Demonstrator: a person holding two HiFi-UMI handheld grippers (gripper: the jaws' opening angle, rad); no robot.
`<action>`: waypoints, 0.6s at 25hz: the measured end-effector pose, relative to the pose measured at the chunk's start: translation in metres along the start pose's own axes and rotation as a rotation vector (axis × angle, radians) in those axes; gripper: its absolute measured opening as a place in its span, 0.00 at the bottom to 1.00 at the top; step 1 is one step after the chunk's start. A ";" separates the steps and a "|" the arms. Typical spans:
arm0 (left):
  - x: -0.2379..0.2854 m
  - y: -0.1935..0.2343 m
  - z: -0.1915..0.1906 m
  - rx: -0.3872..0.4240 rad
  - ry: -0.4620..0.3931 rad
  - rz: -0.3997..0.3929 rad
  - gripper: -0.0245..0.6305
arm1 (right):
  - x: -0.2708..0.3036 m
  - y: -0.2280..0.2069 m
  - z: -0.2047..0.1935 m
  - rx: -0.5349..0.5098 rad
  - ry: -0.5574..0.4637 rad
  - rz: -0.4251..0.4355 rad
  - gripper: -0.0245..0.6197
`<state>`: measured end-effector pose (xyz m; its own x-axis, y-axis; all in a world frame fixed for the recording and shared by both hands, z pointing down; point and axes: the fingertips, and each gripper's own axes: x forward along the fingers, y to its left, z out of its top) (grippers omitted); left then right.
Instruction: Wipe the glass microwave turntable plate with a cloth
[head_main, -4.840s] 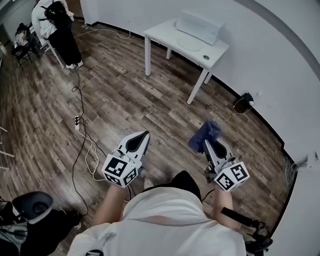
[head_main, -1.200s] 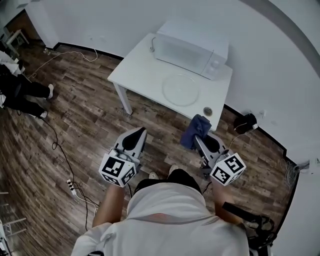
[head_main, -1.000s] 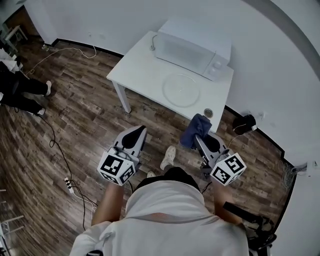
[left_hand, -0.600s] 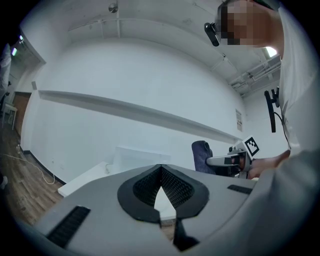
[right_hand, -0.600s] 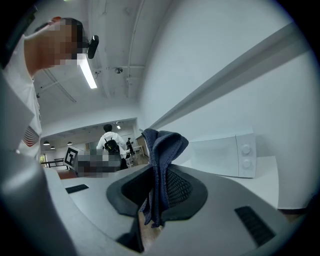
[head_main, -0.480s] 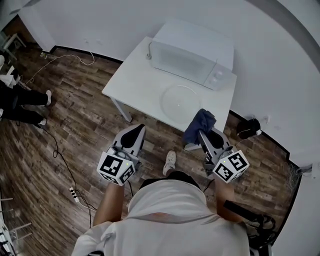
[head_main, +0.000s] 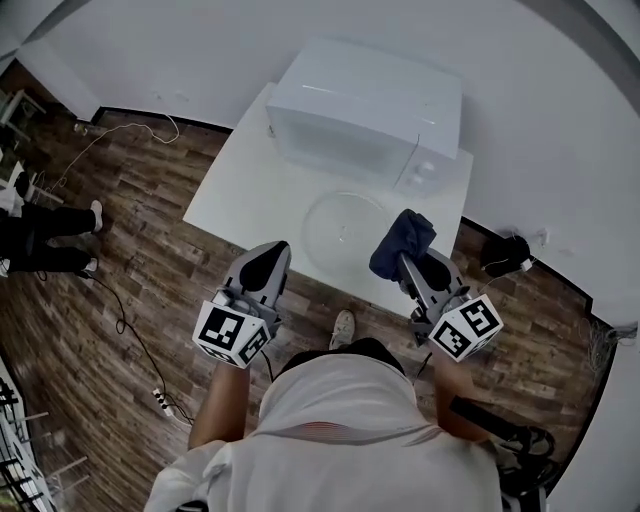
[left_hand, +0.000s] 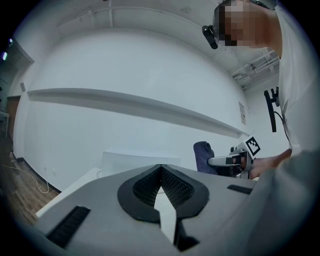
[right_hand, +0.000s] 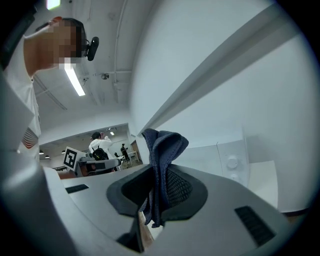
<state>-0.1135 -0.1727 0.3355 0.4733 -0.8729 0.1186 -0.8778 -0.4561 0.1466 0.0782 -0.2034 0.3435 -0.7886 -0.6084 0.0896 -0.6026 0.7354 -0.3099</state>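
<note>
In the head view I see the plate (head_main: 345, 222) on the table (head_main: 235, 195), before the microwave (head_main: 365, 110). The left gripper view shows my left gripper (left_hand: 160, 175) closed on nothing. In the right gripper view my right gripper (right_hand: 159, 192) is clamped on the cloth (right_hand: 162, 150).

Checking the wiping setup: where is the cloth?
Head view, right side: the cloth is pinched in the right claw, just right of the glass plate.

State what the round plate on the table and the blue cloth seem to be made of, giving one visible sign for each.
Round plate: probably clear glass, glossy; the white table shows through it, and only its rim stands out. Blue cloth: soft textile, matt, weave not discernible; it bunches into loose folds.
</note>
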 end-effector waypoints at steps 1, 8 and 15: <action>0.010 0.002 0.000 0.002 0.006 0.003 0.05 | 0.003 -0.008 0.001 0.008 -0.001 0.003 0.13; 0.053 0.027 -0.011 0.019 0.076 -0.018 0.05 | 0.029 -0.050 -0.016 0.095 0.015 -0.033 0.13; 0.082 0.037 -0.018 0.007 0.091 -0.106 0.05 | 0.032 -0.061 -0.024 0.127 0.045 -0.110 0.13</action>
<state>-0.1059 -0.2582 0.3688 0.5679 -0.8005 0.1914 -0.8229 -0.5463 0.1563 0.0873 -0.2606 0.3880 -0.7250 -0.6671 0.1714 -0.6677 0.6198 -0.4123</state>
